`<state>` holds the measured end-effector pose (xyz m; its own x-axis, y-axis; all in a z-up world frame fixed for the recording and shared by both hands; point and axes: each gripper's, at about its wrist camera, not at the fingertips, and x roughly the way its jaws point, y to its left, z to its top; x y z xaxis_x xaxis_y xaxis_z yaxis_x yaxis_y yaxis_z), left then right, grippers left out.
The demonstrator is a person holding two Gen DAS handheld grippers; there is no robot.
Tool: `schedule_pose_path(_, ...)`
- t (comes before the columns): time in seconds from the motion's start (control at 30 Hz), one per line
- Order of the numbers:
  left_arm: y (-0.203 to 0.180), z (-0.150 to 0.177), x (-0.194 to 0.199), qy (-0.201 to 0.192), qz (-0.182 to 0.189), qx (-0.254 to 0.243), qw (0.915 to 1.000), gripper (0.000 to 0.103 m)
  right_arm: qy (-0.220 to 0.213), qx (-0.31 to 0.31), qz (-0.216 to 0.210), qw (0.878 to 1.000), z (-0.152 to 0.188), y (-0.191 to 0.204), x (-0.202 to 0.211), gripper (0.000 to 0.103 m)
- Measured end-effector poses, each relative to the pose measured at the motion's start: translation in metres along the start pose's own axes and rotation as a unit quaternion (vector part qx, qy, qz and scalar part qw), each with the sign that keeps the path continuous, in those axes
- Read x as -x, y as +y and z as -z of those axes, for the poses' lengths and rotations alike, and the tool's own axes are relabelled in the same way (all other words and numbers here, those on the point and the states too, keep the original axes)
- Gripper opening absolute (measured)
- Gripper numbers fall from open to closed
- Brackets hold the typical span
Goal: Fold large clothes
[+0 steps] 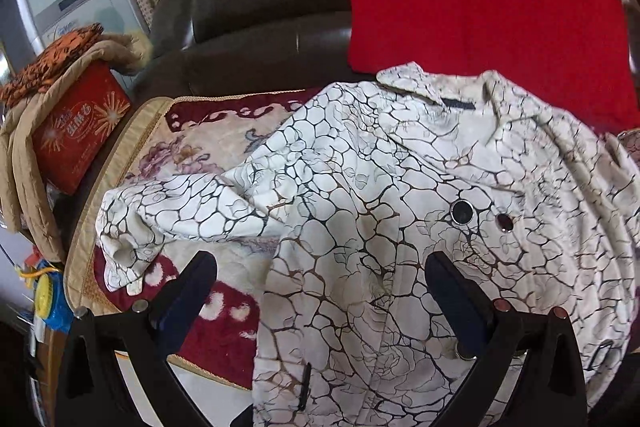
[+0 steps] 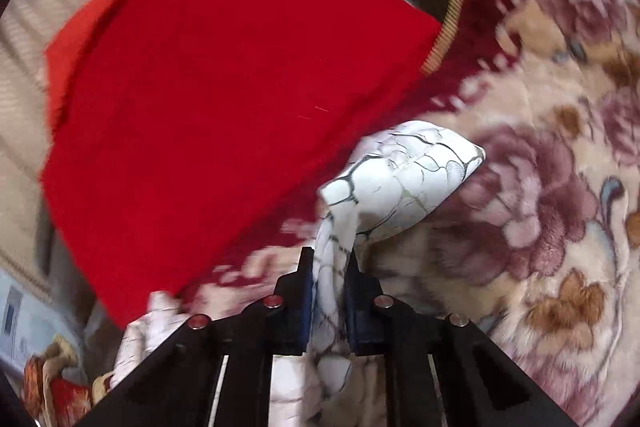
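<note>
From your left wrist camera, the white jacket with dark crackle lines [image 1: 400,195] lies spread on the flowery red-and-cream blanket [image 1: 208,139], one sleeve flopped out to the side. Your left gripper [image 1: 320,275] is wide open and holds nothing.

From your right wrist camera, your right gripper [image 2: 329,259] pinches a jacket sleeve tight (the picture is blurry). Carry it slowly across the jacket's front.
</note>
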<state>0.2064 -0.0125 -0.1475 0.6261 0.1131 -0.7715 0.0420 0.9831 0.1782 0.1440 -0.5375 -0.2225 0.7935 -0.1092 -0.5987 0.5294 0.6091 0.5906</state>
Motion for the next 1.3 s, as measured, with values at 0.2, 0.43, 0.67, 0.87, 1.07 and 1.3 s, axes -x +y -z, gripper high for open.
schedule_pose_path(0.2,0.024,0.010,0.008,-0.004,0.004,0.028,0.9996,0.103,-0.031,0.086,-0.083,0.992,0.021,0.091,0.055,0.010)
schedule_pose_path(0.43,0.048,0.025,0.011,-0.015,-0.011,0.036,0.9992,0.103,-0.007,0.198,-0.177,0.964,0.087,0.203,0.099,0.010)
schedule_pose_path(0.67,0.044,0.024,0.016,-0.027,0.009,0.022,0.9994,0.103,0.069,0.118,-0.180,0.974,0.073,0.147,0.096,0.025)
schedule_pose_path(0.87,0.002,0.009,-0.002,0.010,0.059,0.001,0.9982,0.103,0.004,-0.043,-0.079,0.996,0.009,0.002,0.068,0.096)
schedule_pose_path(1.07,-0.037,0.002,-0.009,0.023,0.058,-0.036,0.9974,0.103,0.038,-0.144,-0.036,0.988,-0.017,-0.086,-0.005,0.079)
schedule_pose_path(1.3,-0.043,-0.007,-0.010,0.031,0.052,-0.034,0.9976,0.103,0.030,-0.116,0.012,0.993,-0.034,-0.089,-0.052,0.060)
